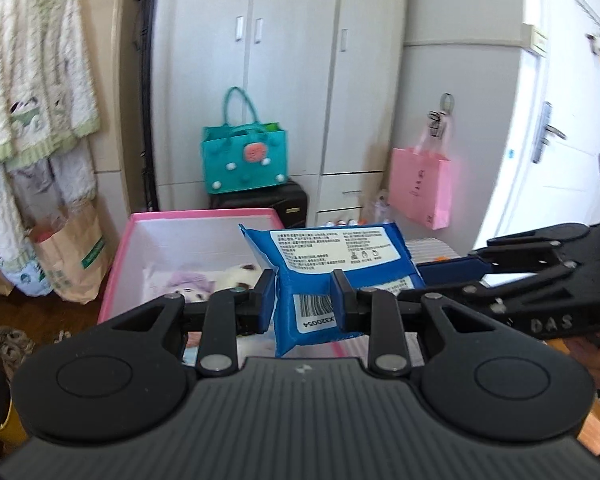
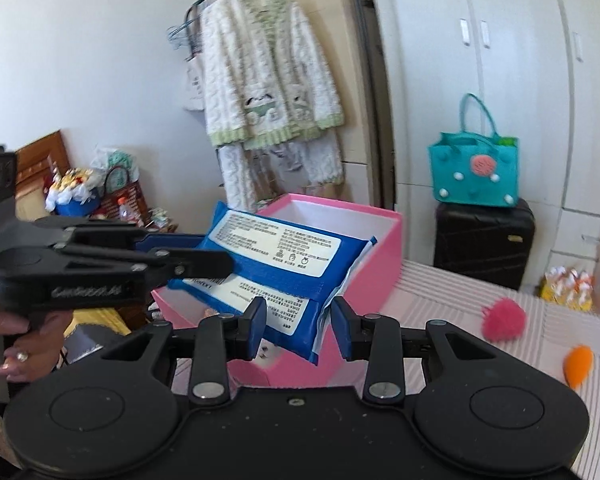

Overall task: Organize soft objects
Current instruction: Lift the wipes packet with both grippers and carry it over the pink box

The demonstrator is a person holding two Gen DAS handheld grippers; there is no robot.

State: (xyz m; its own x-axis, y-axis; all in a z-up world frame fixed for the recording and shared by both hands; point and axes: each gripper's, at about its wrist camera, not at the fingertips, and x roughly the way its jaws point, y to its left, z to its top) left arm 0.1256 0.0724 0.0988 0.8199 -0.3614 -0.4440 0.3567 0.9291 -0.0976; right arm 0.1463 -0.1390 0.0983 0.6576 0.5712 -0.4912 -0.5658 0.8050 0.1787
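Observation:
A blue pack of wipes [image 1: 332,256] hangs in the air over a pink box [image 1: 204,214], held at both ends. My left gripper [image 1: 304,300] is shut on the barcode end. From the right, my right gripper [image 1: 452,268] clamps the other end. In the right wrist view the right gripper [image 2: 299,326] is shut on the pack [image 2: 276,256] at its sealed edge, and the left gripper [image 2: 204,258] comes in from the left. Plush toys [image 1: 192,284] lie inside the box [image 2: 380,240]. A pink spiky ball [image 2: 504,320] and an orange soft piece [image 2: 578,364] lie on the striped tablecloth [image 2: 440,292].
Behind the box a teal felt bag [image 2: 474,172] sits on a black suitcase [image 2: 484,240] before white wardrobes. A pink paper bag [image 1: 420,188] hangs by the door. A white and green robe [image 1: 32,80] hangs at the left, with paper bags [image 1: 76,256] below it.

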